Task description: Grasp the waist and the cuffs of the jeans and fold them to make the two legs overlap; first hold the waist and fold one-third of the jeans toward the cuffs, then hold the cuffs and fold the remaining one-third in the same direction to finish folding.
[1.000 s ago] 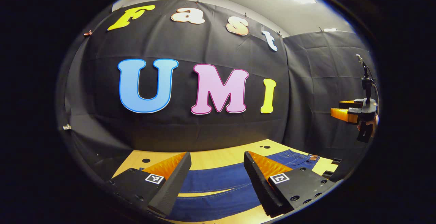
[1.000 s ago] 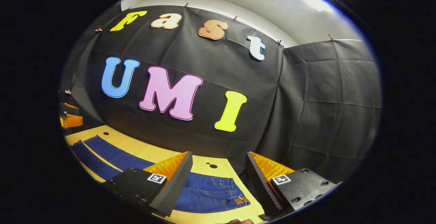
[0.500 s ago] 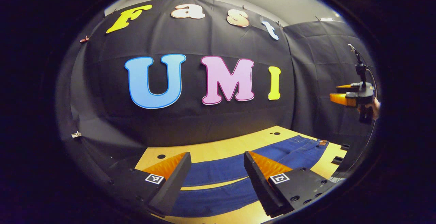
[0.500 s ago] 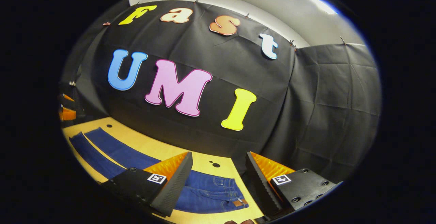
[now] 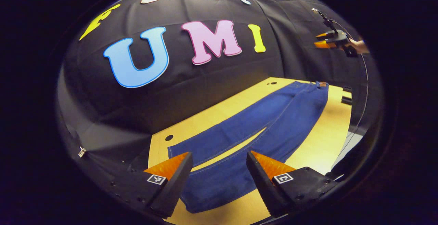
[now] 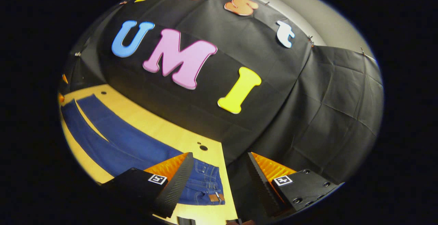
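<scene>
While both grippers hang in the air, the jeans (image 5: 260,126) lie flat and unfolded on the table (image 5: 328,132), 2 legs side by side with a thin wedge of wood showing between them. Left gripper (image 5: 219,170) hovers over the cuffs (image 5: 202,197), fingers spread, nothing between them. Right gripper (image 6: 220,173) is up above the waist (image 6: 208,190) end, near the table's edge, fingers also spread and holding nothing. From the left gripper view, the right gripper (image 5: 321,40) shows far off, high over the waist (image 5: 316,84), a hand (image 5: 359,45) behind it.
</scene>
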The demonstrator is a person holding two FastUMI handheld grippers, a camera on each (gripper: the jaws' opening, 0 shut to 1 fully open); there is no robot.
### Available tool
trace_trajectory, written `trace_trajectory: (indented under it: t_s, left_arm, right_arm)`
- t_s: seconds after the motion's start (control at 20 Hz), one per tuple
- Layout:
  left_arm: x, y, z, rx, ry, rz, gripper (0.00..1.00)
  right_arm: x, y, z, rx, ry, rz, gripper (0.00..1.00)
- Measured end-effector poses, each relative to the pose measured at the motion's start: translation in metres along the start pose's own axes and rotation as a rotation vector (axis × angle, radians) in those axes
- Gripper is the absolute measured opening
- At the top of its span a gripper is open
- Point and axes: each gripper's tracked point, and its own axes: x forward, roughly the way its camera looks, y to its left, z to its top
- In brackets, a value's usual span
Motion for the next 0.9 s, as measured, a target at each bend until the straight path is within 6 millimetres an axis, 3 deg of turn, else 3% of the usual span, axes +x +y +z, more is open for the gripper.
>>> trace_trajectory:
  t_s: [0.3,0.7,0.9]
  left_arm:
    - [-0.004,-0.005,-0.087,0.274,0.184,-0.127,0.98]
    - [0.004,0.027,-0.179,0.622,0.419,-0.272,0.98]
    - [0.010,0.028,-0.185,0.706,0.419,-0.348,0.95]
  right_arm:
    - [0.025,0.014,-0.107,-0.208,0.199,0.052,0.96]
    - [0.021,0.087,-0.185,-0.748,0.225,0.420,0.97]
    - [0.020,0.101,-0.218,-0.895,0.228,0.566,0.97]
